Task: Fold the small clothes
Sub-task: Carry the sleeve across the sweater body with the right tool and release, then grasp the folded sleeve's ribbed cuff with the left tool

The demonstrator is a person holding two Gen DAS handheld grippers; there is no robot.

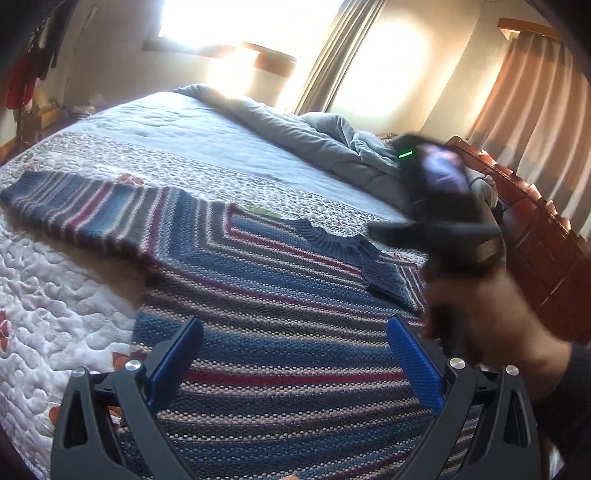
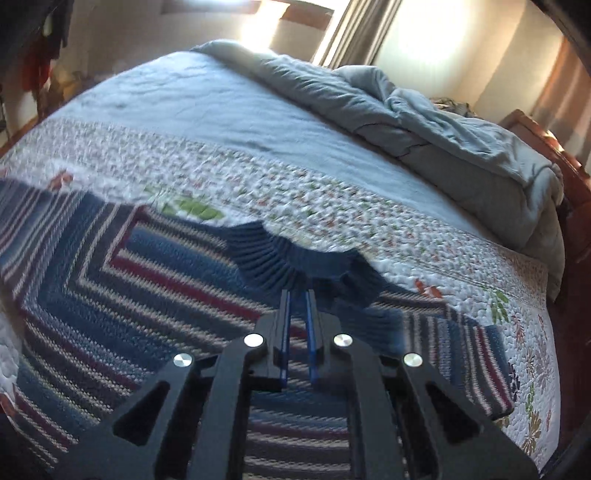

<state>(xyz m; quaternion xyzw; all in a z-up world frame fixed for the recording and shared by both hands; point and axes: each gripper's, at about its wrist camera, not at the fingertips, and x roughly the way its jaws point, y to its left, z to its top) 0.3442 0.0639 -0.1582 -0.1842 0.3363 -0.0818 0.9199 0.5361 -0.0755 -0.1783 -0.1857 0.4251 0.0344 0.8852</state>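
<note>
Nearest in the left wrist view, the left tongs (image 1: pixel 295 365) hang released, the two blue pads (image 1: pixel 177 362) spread wide apart above the body of one striped knit sweater (image 1: pixel 258 295). The sweater lies flat on the bed, banded in blue, grey, maroon and cream, with one sleeve (image 1: pixel 74 206) stretched out to the left and a ribbed navy collar (image 1: pixel 332 236) at its far edge.

In the right wrist view, the right tongs (image 2: pixel 297 314) are nearly clenched, the two pads drawn to a narrow gap, their tips just at the near side of the collar (image 2: pixel 295 258); whether any knit is pinched between them cannot be told. The second sleeve (image 2: pixel 461 350) lies to the right, partly folded over.

From the left view, the right hand (image 1: pixel 487 325) grips its blurred black handle just right of the sweater.

Under the sweater is one white quilted bedspread (image 2: pixel 332 206) with small floral prints. Beyond it lies a pale blue sheet (image 2: pixel 184 99), then one rumpled grey comforter (image 2: pixel 443 129) heaped against the wooden headboard (image 1: pixel 535 221). Farthest off are two curtains (image 1: pixel 524 92) and a bright window (image 1: pixel 221 22).
</note>
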